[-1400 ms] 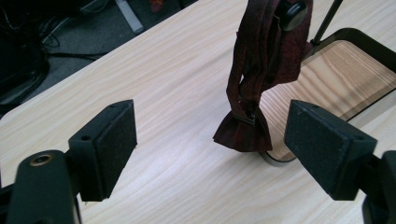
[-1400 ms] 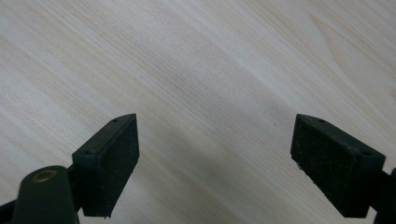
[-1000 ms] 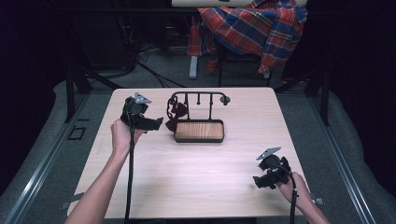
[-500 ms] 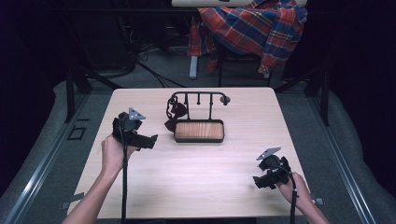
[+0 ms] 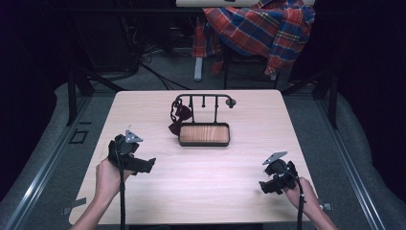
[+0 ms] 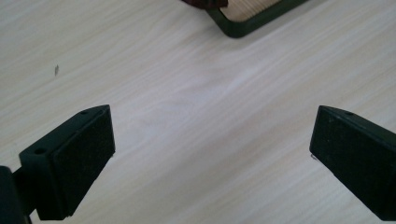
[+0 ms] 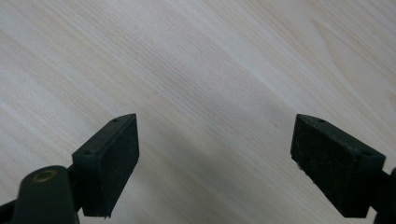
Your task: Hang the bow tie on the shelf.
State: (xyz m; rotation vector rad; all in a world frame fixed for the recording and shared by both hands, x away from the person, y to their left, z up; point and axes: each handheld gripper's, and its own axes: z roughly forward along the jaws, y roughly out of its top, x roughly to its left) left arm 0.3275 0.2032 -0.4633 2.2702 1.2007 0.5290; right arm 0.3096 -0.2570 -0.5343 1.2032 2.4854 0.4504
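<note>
At frame centre, the tray (image 5: pixel 204 134) lies bare; both grippers' jaws, left (image 5: pixel 146 165) and right (image 5: pixel 266 186), gape with nothing between.

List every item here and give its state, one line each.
Left hand-held gripper: open, empty, its jaws have just been opening.
Right hand-held gripper: open, empty.
Dark red strap: hanging off the left end of the rack.
Rack: upright, other hooks bare.
Tray: empty, flat on the table.

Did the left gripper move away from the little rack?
Yes. The left gripper has pulled back from the rack toward the table's near left side, its jaws having just opened, with nothing between them.
</note>
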